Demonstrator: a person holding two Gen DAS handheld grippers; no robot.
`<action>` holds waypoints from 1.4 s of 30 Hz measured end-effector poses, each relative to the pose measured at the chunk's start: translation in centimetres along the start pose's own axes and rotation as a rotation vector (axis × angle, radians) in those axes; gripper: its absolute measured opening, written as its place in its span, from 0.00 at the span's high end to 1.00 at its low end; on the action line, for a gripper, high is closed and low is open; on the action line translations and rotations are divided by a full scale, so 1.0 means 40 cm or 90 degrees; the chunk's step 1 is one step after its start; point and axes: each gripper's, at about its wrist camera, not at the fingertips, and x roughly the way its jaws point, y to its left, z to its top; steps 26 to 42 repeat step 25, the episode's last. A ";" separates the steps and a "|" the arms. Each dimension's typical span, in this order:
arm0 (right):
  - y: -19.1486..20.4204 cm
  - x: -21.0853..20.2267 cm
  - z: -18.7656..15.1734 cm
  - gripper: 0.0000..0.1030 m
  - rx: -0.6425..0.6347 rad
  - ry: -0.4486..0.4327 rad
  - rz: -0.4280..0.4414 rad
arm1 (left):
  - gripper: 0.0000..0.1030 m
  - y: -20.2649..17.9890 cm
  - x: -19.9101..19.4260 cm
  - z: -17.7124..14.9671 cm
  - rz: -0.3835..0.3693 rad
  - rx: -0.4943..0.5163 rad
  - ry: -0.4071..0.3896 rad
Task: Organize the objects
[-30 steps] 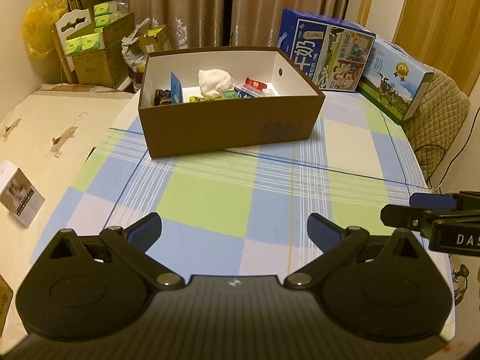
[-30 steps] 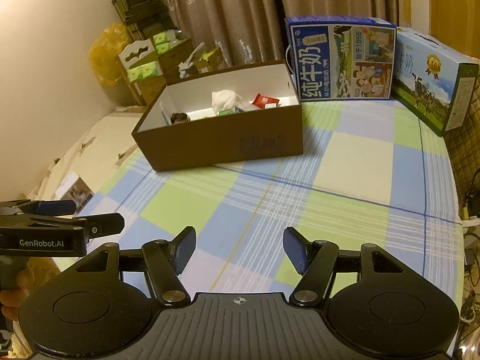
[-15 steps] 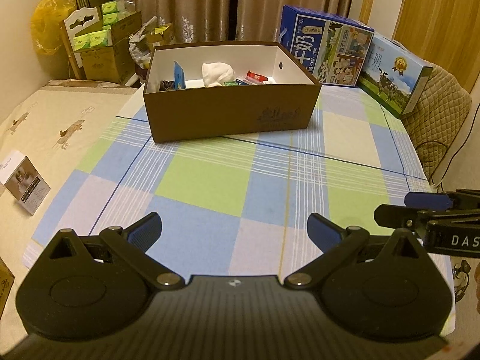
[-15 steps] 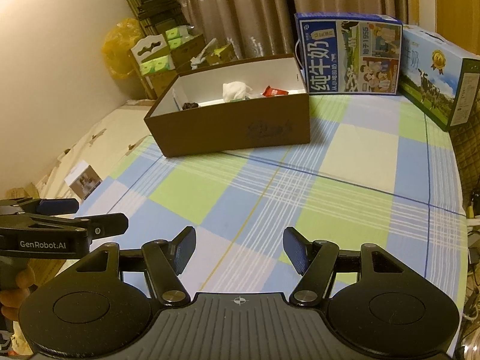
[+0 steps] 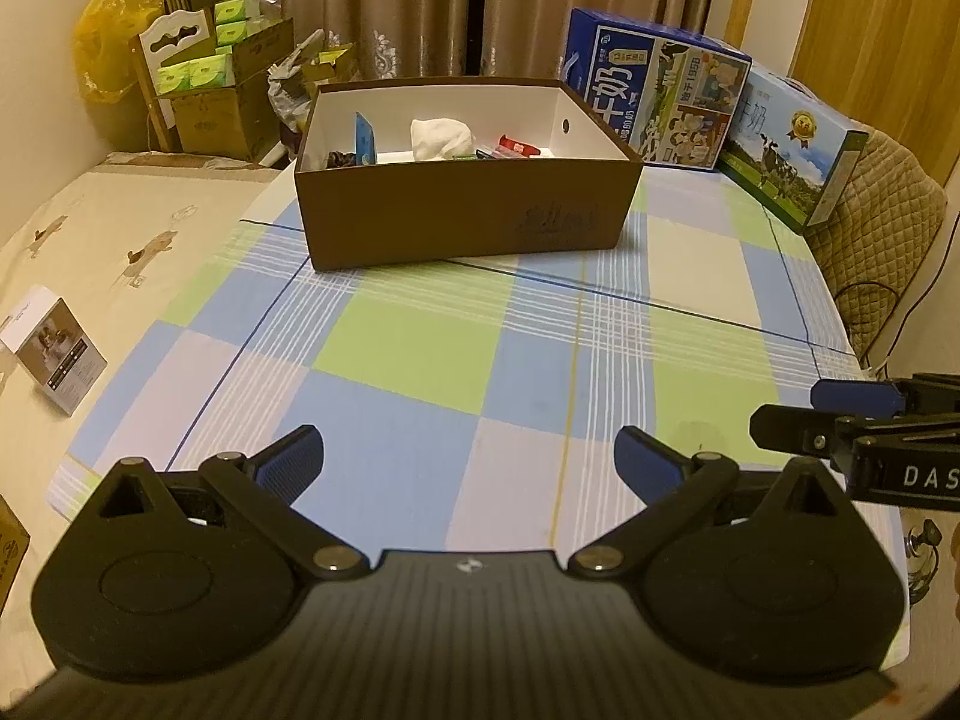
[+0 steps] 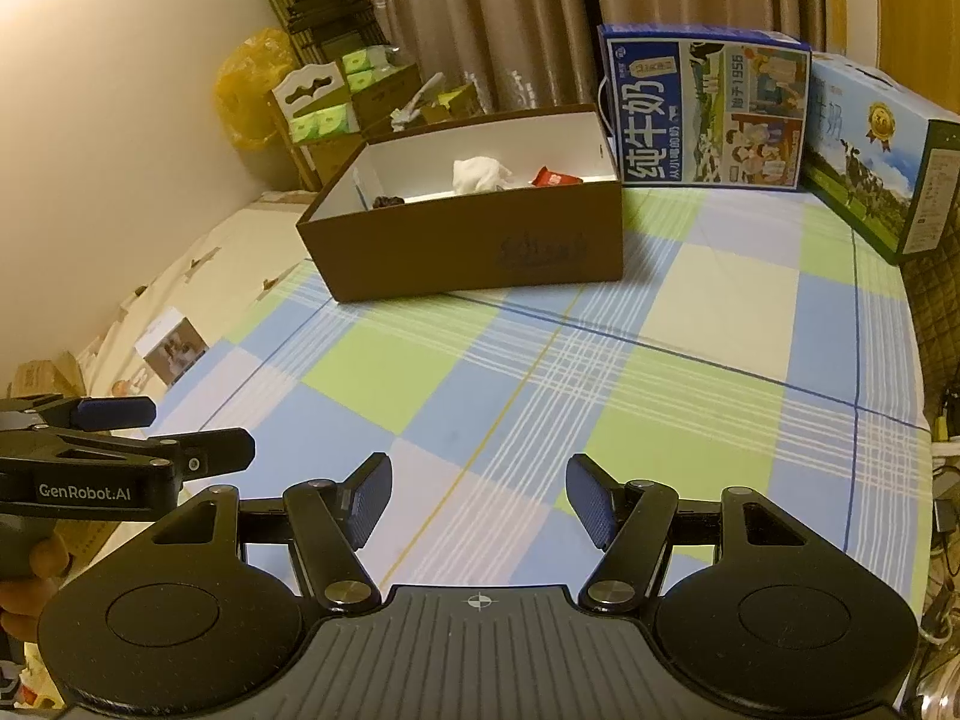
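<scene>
Both grippers, left gripper (image 5: 468,462) and right gripper (image 6: 479,501), gape empty at frame bottom (sorting seemingly finished); shoebox (image 5: 468,222) upper centre holds everything.

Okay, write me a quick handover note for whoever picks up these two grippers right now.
Left gripper: open, empty, over the near part of the checked cloth.
Right gripper: open, empty, beside the left one.
Brown box stands at the far end of the cloth; inside it are a white cloth wad, a blue card, a red packet and a dark item.
Done, as far as visible: those items are boxed and nothing loose lies on the cloth.
Left: a small white box lies off the cloth's left edge; check whether it belongs.
</scene>
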 end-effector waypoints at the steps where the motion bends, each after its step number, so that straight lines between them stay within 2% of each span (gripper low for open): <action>1: -0.001 -0.001 -0.001 0.40 0.000 0.000 0.000 | 0.01 -0.001 -0.001 0.000 0.001 0.000 -0.001; 42: -0.019 0.005 0.004 0.40 -0.007 0.003 0.012 | 0.01 -0.016 0.000 -0.004 -0.002 0.009 0.000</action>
